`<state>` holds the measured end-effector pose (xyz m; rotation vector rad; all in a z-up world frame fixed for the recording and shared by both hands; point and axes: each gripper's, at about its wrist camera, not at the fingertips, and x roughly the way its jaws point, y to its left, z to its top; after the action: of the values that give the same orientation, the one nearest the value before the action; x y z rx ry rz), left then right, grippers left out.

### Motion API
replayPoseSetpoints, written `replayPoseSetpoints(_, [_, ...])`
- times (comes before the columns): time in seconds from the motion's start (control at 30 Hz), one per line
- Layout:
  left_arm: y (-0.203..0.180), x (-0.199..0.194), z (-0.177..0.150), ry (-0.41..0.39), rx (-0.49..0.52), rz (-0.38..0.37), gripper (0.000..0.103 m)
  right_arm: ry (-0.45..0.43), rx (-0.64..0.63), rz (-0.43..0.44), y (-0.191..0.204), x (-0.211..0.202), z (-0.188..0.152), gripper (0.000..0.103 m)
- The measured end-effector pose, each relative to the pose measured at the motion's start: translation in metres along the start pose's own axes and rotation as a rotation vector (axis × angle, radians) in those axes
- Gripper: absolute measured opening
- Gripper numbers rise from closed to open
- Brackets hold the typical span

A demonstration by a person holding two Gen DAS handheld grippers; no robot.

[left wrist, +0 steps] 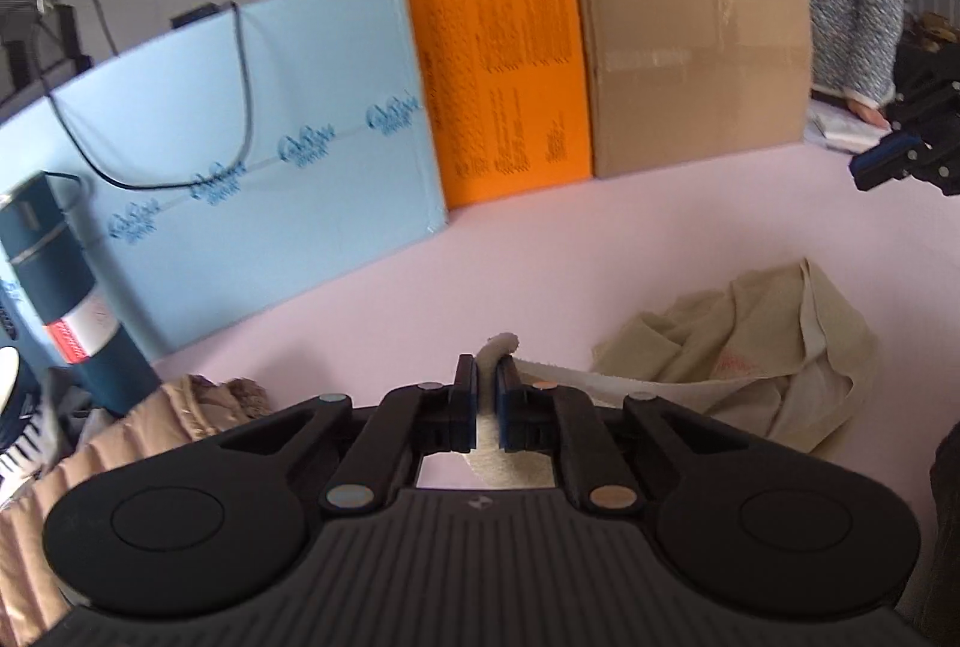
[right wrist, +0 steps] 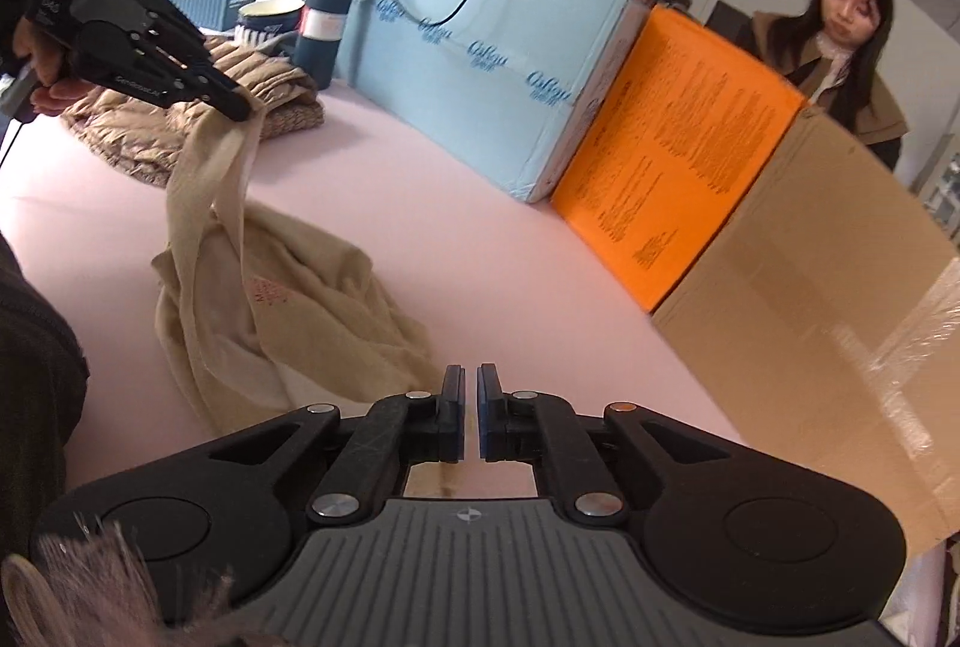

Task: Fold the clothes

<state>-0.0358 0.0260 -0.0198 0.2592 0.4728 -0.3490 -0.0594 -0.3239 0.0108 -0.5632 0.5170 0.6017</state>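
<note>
Left gripper [left wrist: 487, 377] clamped on a shirt [right wrist: 288, 299] edge, lifting it off the table [right wrist: 480, 251] to spread; bulk heaped mid-table. Right gripper [right wrist: 471, 383] nearly together, empty, near the heap.

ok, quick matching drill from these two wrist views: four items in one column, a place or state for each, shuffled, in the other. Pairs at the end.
1. left tongs
2. right tongs
3. beige garment
4. dark blue flask

a. upright beside the light blue box
b. nearly closed, gripping nothing
c. closed on a strip of cloth
d. bunched on the pink tabletop, one end lifted

Pairs: 1-c, 2-b, 3-d, 4-a
</note>
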Motion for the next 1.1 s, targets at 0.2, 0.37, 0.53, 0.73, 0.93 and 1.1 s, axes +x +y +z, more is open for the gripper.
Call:
replayPoseSetpoints(0.2, [-0.009,-0.042,0.032,-0.164,-0.001,0.087,0.005,-0.103,0.058,-0.129,-0.015,-0.035,0.014,0.004])
replayPoseSetpoints(0.37, [-0.017,-0.045,0.033,-0.152,0.041,0.077,0.005,-0.017,0.305,0.146,-0.027,0.002,-0.009,0.005])
replayPoseSetpoints(0.53, [-0.023,-0.045,0.021,-0.118,0.027,0.069,0.005,0.084,0.360,0.255,-0.019,0.051,-0.039,0.006])
replayPoseSetpoints(0.73, [-0.027,-0.042,0.018,-0.110,0.009,0.076,0.005,0.132,0.357,0.325,-0.022,0.083,-0.042,0.026])
replayPoseSetpoints(0.93, [-0.029,-0.038,0.018,-0.113,-0.027,0.107,0.005,0.136,0.318,0.353,-0.013,0.091,-0.035,0.005])
replayPoseSetpoints(1.1, [-0.034,-0.051,0.017,-0.186,-0.054,0.238,0.005,0.069,0.079,0.173,0.018,0.053,-0.019,0.004])
